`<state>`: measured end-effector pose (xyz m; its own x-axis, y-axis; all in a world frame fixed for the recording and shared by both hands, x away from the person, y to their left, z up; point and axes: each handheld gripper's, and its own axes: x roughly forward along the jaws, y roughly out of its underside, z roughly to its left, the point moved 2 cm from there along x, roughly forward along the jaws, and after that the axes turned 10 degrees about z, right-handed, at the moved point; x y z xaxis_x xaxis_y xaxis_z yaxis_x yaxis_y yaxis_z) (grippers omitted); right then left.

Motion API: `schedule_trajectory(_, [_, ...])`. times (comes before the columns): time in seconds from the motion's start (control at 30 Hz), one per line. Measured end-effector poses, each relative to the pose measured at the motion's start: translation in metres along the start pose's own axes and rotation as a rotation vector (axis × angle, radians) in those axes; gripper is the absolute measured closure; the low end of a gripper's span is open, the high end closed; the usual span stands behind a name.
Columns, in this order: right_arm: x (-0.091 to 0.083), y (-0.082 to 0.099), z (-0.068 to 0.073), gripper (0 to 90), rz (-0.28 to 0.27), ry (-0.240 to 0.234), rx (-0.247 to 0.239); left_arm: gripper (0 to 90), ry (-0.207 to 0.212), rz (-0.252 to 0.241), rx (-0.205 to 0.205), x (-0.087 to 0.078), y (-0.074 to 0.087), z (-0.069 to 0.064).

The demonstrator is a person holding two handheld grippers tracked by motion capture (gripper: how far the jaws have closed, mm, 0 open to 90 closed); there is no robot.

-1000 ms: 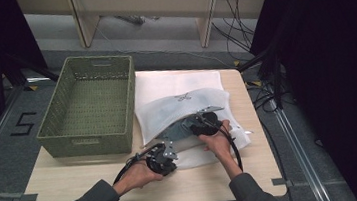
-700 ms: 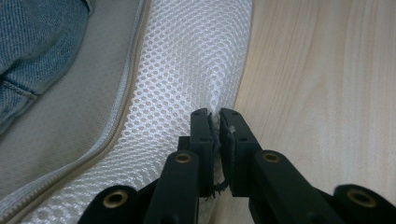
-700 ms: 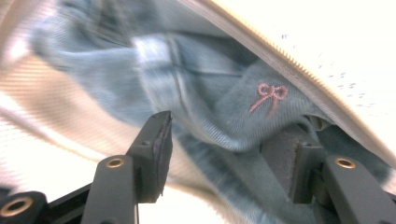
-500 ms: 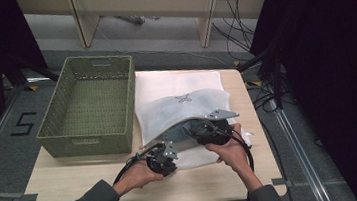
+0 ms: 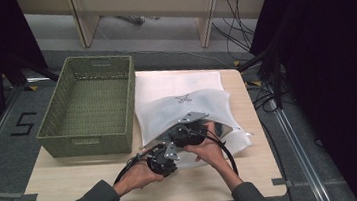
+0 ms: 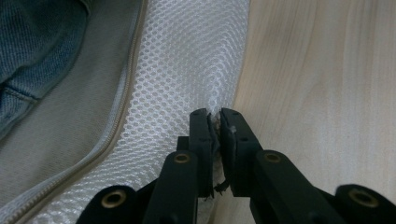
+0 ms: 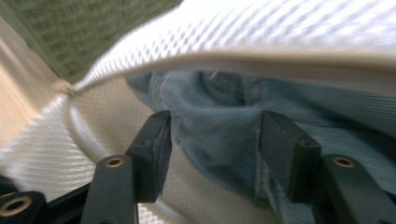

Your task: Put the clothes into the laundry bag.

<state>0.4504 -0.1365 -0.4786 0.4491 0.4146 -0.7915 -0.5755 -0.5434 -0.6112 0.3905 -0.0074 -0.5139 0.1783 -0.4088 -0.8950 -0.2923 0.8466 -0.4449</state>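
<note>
Your right gripper [image 5: 190,132] slid sideways to the bag's mouth since the earlier frame, its jaws just opening. They stood apart in front of the blue denim [image 7: 219,121] inside the mesh bag [image 5: 182,111], clamping nothing. Your left gripper [image 6: 214,116] was pinched tight on the bag's near edge, table [image 6: 322,70] just beside it, basket [image 5: 87,110] beyond.
</note>
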Motion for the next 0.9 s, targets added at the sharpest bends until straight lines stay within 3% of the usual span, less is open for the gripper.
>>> schedule_trajectory(0.03, [0.005, 0.000, 0.001, 46.5, 0.011, 0.005, -0.009, 82.3, -0.002, -0.001, -0.006, 0.000, 0.000, -0.001])
schedule_trajectory(0.13, [0.024, 0.004, 0.003, 63.5, 0.084, 0.052, -0.078, 82.9, -0.005, 0.008, 0.023, 0.000, 0.000, 0.000])
schedule_trajectory(0.2, [0.035, 0.008, 0.000, 75.8, 0.102, 0.078, -0.076, 83.5, -0.015, 0.001, 0.021, 0.000, 0.000, 0.000])
schedule_trajectory(0.3, [0.043, 0.008, -0.008, 81.9, 0.085, 0.124, -0.047, 85.1, -0.017, 0.018, 0.040, -0.001, 0.000, 0.001])
schedule_trajectory(0.37, [0.046, 0.005, -0.011, 82.6, 0.077, 0.134, -0.025, 85.6, -0.012, 0.002, 0.018, 0.000, 0.000, -0.001])
schedule_trajectory(0.47, [0.058, 0.000, -0.020, 82.7, 0.029, 0.188, -0.023, 86.4, -0.020, -0.001, 0.026, 0.000, 0.000, -0.002])
schedule_trajectory(0.57, [0.061, -0.005, -0.026, 82.1, 0.028, 0.191, 0.005, 86.4, -0.013, 0.008, 0.027, -0.001, 0.000, -0.001])
schedule_trajectory(0.6, [0.062, -0.007, -0.028, 81.1, 0.022, 0.180, -0.002, 86.4, -0.011, 0.002, 0.016, 0.000, 0.000, -0.001])
schedule_trajectory(0.63, [0.061, -0.006, -0.026, 79.6, 0.031, 0.165, 0.038, 86.3, -0.016, 0.011, 0.031, -0.001, 0.000, 0.000])
schedule_trajectory(0.8, [0.047, -0.001, -0.018, 69.4, 0.034, 0.126, 0.000, 86.1, -0.002, -0.001, 0.006, 0.000, 0.000, -0.001])
schedule_trajectory(0.9, [0.030, 0.000, -0.012, 62.8, 0.031, 0.078, 0.017, 85.5, -0.001, -0.002, 0.006, 0.000, 0.000, -0.001])
